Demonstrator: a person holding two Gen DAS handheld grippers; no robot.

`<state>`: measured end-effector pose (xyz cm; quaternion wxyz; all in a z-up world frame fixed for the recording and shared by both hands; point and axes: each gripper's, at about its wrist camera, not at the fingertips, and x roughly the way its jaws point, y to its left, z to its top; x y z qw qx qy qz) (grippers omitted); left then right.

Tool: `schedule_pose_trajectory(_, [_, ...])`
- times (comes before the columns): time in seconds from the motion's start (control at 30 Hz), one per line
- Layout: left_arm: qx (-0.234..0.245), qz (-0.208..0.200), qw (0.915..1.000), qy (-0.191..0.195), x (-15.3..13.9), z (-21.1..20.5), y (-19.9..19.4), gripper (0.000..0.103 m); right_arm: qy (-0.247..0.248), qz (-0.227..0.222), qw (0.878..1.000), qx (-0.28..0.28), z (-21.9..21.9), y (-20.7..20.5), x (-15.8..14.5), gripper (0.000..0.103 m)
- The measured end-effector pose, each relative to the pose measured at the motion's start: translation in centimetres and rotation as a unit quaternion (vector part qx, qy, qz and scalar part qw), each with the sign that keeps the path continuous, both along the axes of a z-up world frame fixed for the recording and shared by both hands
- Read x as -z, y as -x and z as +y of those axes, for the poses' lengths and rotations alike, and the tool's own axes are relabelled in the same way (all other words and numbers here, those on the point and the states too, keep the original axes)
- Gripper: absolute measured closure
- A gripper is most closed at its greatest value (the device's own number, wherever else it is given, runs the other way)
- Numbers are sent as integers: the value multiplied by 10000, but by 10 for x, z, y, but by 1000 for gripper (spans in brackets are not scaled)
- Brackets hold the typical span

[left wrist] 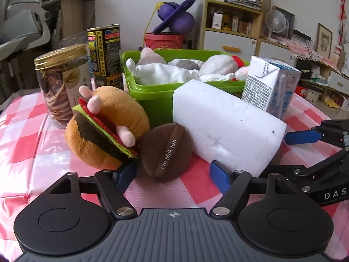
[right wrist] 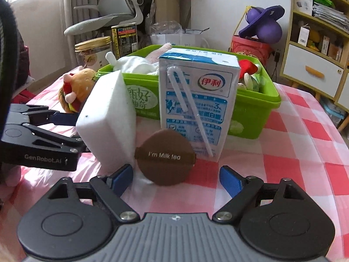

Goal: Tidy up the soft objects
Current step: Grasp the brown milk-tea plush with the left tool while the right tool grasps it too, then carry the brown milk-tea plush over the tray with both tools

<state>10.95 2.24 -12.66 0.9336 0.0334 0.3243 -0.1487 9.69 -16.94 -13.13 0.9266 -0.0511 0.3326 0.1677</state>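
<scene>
Left gripper [left wrist: 173, 173] low over the pink-and-white checked tablecloth [left wrist: 28, 144], jaws spread wide, nothing held. Blue fingertips [left wrist: 220, 175] apart, one near the foot of the burger plush, the other just in front of the foam block. Brown round puff [left wrist: 166, 150] marked "I'm Milk tea" standing on edge on the cloth between the two fingers, untouched on either side as far as visible.

Right gripper [right wrist: 176, 180] likewise wide open, empty. Same brown puff [right wrist: 165, 157] just ahead of the fingertips and between them, strap facing the camera; contact with the left blue finger [right wrist: 121, 179] cannot be told.

White foam block [left wrist: 226, 128] lying tilted beside the puff, touching it in the left wrist view. Burger plush [left wrist: 106, 128] on the other side of the puff, propped on edge, pink paws sticking out. Milk carton [right wrist: 196, 102] upright just behind the puff in the right wrist view, straw taped to its face.

Behind these: green plastic bin [left wrist: 152, 100] on the cloth, holding white and pink soft toys [left wrist: 165, 72]. Left of the bin, a clear jar with gold lid [left wrist: 62, 83], then a tall black-and-yellow can [left wrist: 105, 56].

Further back, off the table: purple ball toy [left wrist: 176, 17] on a red bucket, shelf unit [left wrist: 235, 13].
</scene>
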Motion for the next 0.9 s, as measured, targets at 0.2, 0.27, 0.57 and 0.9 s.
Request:
schedule_pose_trajectory(0.2, [-180,-15,9998,105,-2,1,-6,49,-41,-68,9999,-76,3,-3,-2,55])
schedule_pose_trajectory(0.27, [-210,-24,9997,77,-3,1,-6,56,-21,-92,9998,-177,6,-1,-3,62])
schedule_pose_trajectory(0.57, [-165,81,9998,77,-9,4,-3,65,2,-56,9996,-283,8,1,-7,69])
schedule_pose_trajectory(0.9, [-108,159,9998,41,-16,9,7,65,89,-3,9998,-164,-8,9,-13,69])
